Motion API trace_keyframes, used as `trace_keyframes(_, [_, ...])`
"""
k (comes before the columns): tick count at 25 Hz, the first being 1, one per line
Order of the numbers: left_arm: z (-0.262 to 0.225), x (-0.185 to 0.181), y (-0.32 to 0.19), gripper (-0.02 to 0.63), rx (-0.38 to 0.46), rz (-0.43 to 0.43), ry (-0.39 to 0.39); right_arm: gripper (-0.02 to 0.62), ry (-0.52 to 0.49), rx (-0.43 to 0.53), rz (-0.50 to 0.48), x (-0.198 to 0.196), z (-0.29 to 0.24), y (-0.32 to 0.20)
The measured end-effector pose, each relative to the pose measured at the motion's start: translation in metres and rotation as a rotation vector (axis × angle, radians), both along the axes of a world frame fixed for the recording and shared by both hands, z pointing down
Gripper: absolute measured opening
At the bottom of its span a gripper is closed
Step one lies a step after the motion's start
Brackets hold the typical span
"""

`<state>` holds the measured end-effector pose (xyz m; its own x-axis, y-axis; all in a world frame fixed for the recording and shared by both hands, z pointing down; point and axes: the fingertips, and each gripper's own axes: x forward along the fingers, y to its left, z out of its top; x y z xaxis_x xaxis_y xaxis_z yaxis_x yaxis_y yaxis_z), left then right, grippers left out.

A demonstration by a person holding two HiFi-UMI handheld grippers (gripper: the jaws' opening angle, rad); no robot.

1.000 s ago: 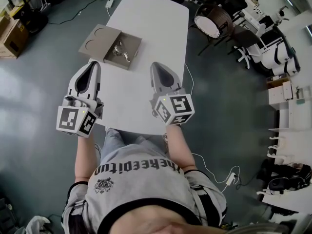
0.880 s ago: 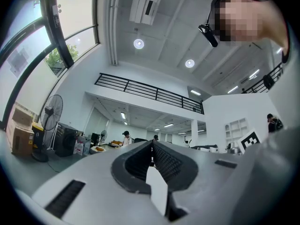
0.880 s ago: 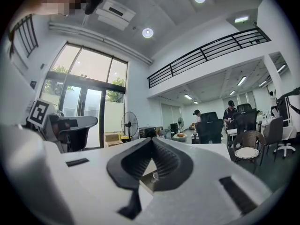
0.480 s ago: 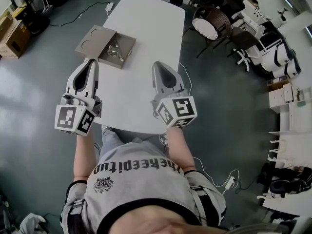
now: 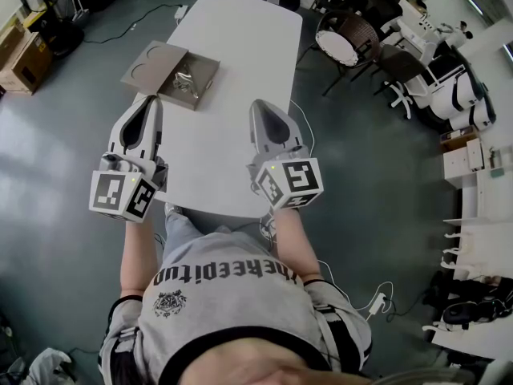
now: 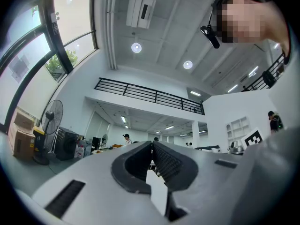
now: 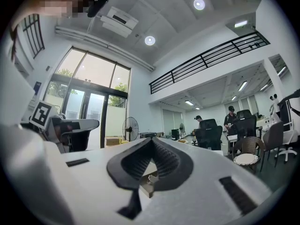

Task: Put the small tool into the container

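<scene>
In the head view, a white bench [image 5: 240, 54] carries an open cardboard container [image 5: 171, 74] at its far left edge, and the small metal tool [image 5: 186, 80] lies inside it. The left gripper [image 5: 148, 100] and right gripper [image 5: 260, 105] hover nearer the person, well apart from the container. In the left gripper view, the jaws are pressed together on nothing. In the right gripper view, the jaws likewise meet tip to tip, empty, with the container beyond them.

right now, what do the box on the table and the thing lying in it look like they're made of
The box looks like cardboard or grey board: matte brown, with flat thin walls and a lid panel bearing two round impressions. The tool inside is probably metal: silvery with bright glints, though too small here to say more.
</scene>
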<state>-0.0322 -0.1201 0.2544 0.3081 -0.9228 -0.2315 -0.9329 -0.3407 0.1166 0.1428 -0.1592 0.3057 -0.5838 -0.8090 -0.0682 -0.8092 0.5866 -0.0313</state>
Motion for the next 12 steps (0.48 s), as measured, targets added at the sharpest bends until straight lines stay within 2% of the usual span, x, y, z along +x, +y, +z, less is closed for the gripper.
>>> trace_keyframes(12, [-0.0014, 0.0028, 0.0001, 0.012, 0.000, -0.006, 0.001, -0.008, -0.010, 0.007, -0.009, 0.0021, -0.0022, -0.0007])
